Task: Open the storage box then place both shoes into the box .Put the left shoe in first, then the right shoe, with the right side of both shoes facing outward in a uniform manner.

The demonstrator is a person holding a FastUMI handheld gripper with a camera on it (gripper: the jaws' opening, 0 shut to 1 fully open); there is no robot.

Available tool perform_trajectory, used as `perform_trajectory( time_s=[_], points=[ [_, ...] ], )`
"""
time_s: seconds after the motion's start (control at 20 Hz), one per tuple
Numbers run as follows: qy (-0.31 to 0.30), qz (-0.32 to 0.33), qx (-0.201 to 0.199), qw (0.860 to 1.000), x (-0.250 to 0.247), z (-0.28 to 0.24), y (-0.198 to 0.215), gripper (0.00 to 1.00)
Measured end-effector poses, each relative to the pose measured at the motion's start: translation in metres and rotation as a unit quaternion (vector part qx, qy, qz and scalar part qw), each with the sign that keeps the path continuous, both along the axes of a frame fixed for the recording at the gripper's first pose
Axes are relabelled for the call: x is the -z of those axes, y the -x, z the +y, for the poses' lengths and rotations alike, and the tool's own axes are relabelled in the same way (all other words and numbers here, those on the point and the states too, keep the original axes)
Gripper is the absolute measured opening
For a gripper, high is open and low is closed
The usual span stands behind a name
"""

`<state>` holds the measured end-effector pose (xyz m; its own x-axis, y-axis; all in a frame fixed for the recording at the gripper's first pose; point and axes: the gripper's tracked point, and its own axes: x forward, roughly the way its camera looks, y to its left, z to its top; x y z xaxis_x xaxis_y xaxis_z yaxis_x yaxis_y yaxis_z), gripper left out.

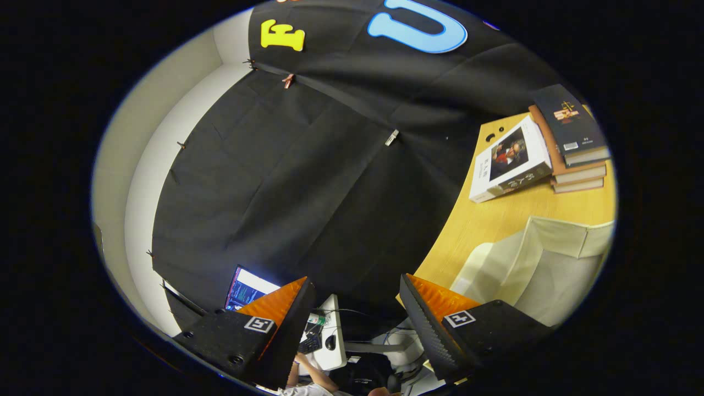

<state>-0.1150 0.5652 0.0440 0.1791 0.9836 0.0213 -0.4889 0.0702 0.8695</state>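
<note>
My gripper (357, 313) is open, its two fingers spread wide with nothing between them, and the view is rolled sideways. A cream fabric storage box (544, 264) sits on the wooden table (484, 220), just beyond and to the right of the right finger (434, 324). Its soft flap lies folded over its top. The box's inside is hidden from here.
A white book (510, 160) and a stack of darker books (575, 140) lie on the table beyond the box. Between the fingers, far off, a person (308, 379) sits at a white desk (330, 341) with a lit monitor (247, 289). Black cloth covers the booth wall.
</note>
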Motion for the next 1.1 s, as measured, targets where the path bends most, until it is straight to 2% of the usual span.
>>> perform_trajectory(
  time_s=[0.25,0.45,0.6,0.8,1.0,1.1],
  points=[
    [0.013,-0.023,0.062,0.998,0.005,-0.051,-0.018,0.96],
    [0.061,-0.044,0.127,0.989,0.018,-0.113,-0.035,0.96],
    [0.135,-0.072,0.172,0.973,0.052,-0.164,-0.046,0.96],
    [0.224,-0.102,0.211,0.946,0.088,-0.225,-0.039,0.96],
    [0.285,-0.090,0.237,0.924,0.129,-0.279,-0.024,0.96],
    [0.304,-0.068,0.244,0.919,0.151,-0.299,-0.016,0.96]
  ],
)
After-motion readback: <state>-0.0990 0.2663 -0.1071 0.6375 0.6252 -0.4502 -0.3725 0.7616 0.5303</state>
